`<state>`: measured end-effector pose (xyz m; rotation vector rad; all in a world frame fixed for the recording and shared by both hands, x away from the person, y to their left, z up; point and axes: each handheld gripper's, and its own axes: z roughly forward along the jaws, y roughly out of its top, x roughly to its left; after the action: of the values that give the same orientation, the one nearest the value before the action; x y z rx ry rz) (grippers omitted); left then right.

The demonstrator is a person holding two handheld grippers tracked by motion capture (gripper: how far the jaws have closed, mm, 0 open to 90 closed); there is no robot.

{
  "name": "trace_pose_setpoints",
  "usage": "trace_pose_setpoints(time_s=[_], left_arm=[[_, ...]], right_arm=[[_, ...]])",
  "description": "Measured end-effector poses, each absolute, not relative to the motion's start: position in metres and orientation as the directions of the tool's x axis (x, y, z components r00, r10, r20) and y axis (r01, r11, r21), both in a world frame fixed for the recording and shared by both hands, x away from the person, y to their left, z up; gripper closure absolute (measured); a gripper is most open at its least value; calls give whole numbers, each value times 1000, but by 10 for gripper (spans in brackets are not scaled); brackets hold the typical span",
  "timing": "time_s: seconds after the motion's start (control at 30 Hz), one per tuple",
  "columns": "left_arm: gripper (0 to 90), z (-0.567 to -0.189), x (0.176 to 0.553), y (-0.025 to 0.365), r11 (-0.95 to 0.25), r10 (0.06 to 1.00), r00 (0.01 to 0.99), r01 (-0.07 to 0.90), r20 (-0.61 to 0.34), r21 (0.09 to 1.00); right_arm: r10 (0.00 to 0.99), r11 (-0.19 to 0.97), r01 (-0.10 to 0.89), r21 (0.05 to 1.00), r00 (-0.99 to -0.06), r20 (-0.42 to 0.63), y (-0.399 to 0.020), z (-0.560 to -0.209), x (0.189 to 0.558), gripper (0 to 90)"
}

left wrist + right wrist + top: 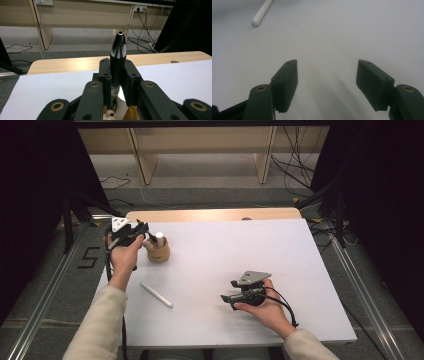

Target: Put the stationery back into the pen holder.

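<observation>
A: Nearest is the right gripper [226, 298], low at five o'clock on the white counter [280, 255], jaws spread wide, grasping nothing.

B: And the left gripper [117, 75]?

A: Clenched on a glossy black tapered pen [117, 53], upright, over the round tan wooden holder [158, 252] at ten o'clock.

B: What's loose?

A: A slim white pen [156, 294], flat, at about nine o'clock from the right gripper. Its long axis runs ten to four. The open right gripper looks better placed for it.
</observation>
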<state>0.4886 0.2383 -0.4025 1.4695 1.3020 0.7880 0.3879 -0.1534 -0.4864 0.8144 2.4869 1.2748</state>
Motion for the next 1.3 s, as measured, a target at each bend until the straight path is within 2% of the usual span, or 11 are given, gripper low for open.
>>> trace_pose_setpoints(time_s=[1.1,1.3], left_arm=[[784,-424,508,237,25,977,182,414,-110,910],[731,-427,509,239,30,976,182,425,-118,905]], right_arm=[[566,473,372,799,-823,49,-153,-487,388,346],[566,472,373,799,-823,49,-153,-487,388,346]])
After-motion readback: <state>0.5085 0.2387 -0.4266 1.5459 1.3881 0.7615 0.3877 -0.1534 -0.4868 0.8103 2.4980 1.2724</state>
